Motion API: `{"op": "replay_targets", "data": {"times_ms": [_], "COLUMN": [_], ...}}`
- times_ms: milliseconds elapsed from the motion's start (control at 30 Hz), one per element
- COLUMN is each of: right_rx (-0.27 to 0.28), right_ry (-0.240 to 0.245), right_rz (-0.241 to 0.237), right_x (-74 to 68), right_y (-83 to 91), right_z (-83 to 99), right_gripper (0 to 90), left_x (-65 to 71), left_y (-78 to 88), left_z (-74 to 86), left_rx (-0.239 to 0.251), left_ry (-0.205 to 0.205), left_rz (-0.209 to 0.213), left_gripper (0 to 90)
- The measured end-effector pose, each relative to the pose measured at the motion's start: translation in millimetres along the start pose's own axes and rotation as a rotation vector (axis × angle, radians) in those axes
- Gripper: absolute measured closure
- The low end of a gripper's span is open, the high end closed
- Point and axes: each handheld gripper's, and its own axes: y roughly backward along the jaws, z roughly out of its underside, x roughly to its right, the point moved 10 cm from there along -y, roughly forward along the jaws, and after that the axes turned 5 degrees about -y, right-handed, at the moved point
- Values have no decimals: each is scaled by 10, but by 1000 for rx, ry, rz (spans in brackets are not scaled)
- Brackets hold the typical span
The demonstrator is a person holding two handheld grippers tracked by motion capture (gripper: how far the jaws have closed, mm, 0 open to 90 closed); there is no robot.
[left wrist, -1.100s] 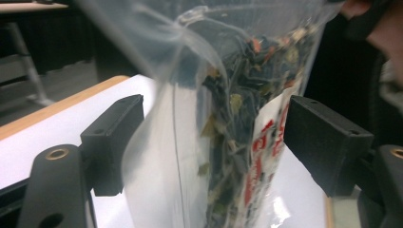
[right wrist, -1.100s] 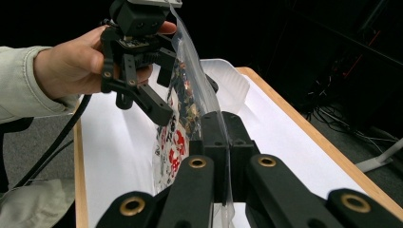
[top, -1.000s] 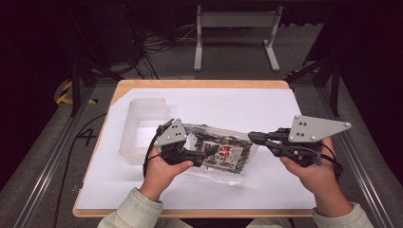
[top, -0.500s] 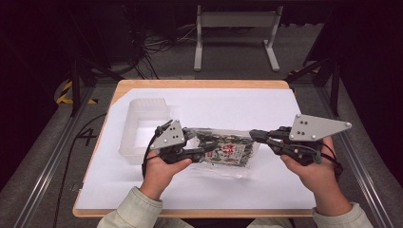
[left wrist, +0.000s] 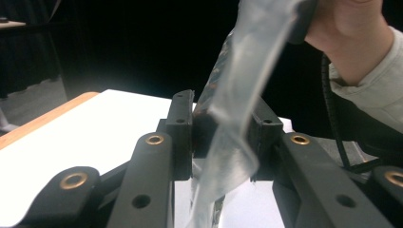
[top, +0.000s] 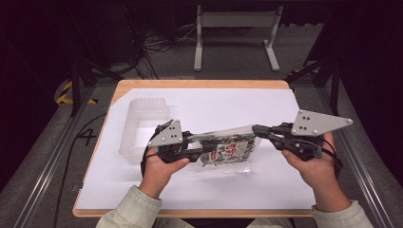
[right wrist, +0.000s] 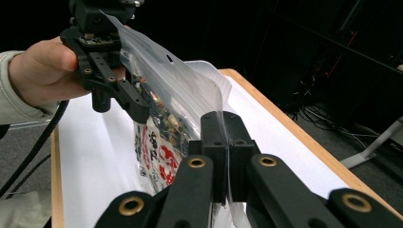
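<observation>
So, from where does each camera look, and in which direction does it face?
High view: above the person's side, facing forward and down on the white-topped wooden table; both forearms, left gripper, right gripper.
Left gripper view: on the left gripper, looking along its jaws, which have just been closing on the clear plastic snack bag.
Right gripper view: on the right gripper, facing the left hand.
All share the bag.

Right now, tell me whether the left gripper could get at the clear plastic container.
Probably not as things stand: the left gripper is shut on the snack bag, which the right gripper also pinches. The clear plastic container sits unobstructed beside it, so it would have to let go first.
</observation>
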Motion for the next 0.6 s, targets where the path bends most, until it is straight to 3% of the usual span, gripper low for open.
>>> {"op": "replay_targets", "data": {"times_ms": [333, 467, 600], "right_rx": [20, 34, 63], "right_ry": [10, 18, -26], "right_rz": [28, 53, 71], "right_x": [64, 94, 154], "right_y": [15, 40, 118], "right_z": [26, 30, 34], "right_gripper": [844, 764, 682], "left_x": [31, 24, -12], "left_y": [-8, 1, 32], "left_z": [-35, -60, -76], "left_rx": [11, 16, 17], "left_ry": [3, 6, 11], "left_rz": [8, 5, -8], "left_gripper": [731, 733, 733]}}
